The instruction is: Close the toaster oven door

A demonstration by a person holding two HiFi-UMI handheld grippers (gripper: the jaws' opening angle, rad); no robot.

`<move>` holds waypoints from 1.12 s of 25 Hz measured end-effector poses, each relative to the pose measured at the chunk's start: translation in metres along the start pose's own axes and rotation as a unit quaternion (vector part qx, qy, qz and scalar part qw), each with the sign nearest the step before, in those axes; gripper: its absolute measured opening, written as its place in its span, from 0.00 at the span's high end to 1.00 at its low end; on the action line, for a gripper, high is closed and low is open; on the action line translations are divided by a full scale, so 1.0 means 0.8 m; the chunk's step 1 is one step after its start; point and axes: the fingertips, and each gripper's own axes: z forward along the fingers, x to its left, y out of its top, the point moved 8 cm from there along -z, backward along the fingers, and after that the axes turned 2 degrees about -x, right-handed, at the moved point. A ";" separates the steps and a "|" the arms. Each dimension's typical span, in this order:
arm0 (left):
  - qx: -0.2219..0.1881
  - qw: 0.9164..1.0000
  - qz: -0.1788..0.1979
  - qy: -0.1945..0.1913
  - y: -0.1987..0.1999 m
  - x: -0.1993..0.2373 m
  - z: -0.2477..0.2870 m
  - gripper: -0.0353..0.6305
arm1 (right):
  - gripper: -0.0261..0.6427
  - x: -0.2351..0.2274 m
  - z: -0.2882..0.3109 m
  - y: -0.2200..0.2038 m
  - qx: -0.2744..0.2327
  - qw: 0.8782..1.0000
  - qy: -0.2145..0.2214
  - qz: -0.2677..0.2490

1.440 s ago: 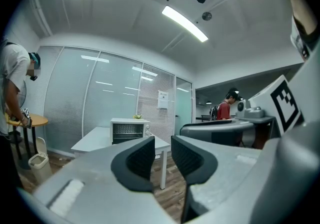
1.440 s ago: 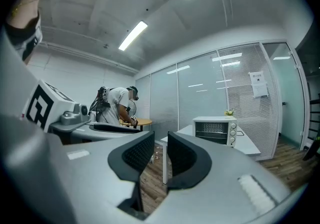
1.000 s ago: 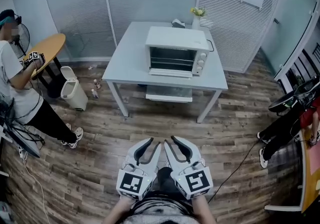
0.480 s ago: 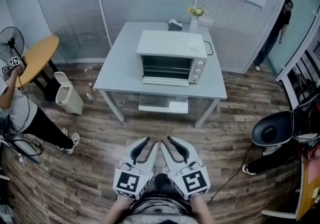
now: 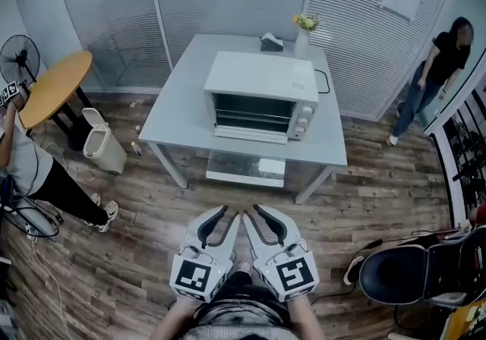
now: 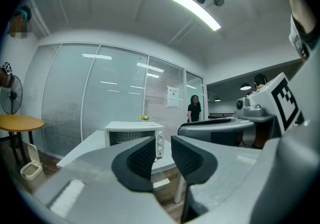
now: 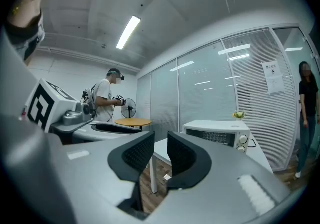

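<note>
At the far side of the plank floor [image 5: 137, 255], on the white tabletop [image 5: 186, 96], sits the toaster oven [image 5: 262, 80]. Its door [image 5: 249, 133] looks dropped open along the front.

- Change: over the last second the tabletop and oven have drawn nearer in the head view. A walk-up, then; the door is untouched and the closing not yet begun.
- Left gripper [image 5: 226, 217] and right gripper [image 5: 257, 217] are held side by side, low and level, well apart from the oven. Fingers [image 6: 142, 158] on each stand slightly apart, nothing between them.
- Around: flower vase [image 5: 304, 27] behind the oven, bin [image 5: 102, 145] and round table [image 5: 57, 84] to the left, office chair [image 5: 414, 274] to the right.
- A bystander [image 5: 437, 73] has come in by the blinds.
- Nothing visible blocks the path; only floor lies between.
</note>
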 end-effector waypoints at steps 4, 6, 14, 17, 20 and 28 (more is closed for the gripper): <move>0.001 1.000 -0.001 0.003 -0.001 0.004 0.012 0.81 | 0.84 -0.010 0.007 -0.003 0.002 1.000 0.004 0.001; 0.002 1.000 -0.002 0.004 0.000 0.006 0.017 0.81 | 0.85 -0.014 0.011 -0.004 0.004 1.000 0.004 0.003; 0.010 1.000 -0.008 -0.008 0.000 0.024 0.057 0.81 | 0.85 -0.042 0.037 -0.009 0.012 1.000 -0.008 0.010; 0.015 1.000 -0.008 -0.014 0.001 0.039 0.074 0.81 | 0.85 -0.052 0.055 -0.010 0.014 1.000 -0.015 0.011; 0.016 1.000 -0.011 -0.022 0.004 0.057 0.092 0.81 | 0.85 -0.061 0.074 -0.006 0.015 1.000 -0.023 0.012; 0.009 0.998 -0.008 -0.062 0.011 0.100 0.152 0.81 | 0.85 -0.098 0.126 0.003 0.015 0.999 -0.051 0.009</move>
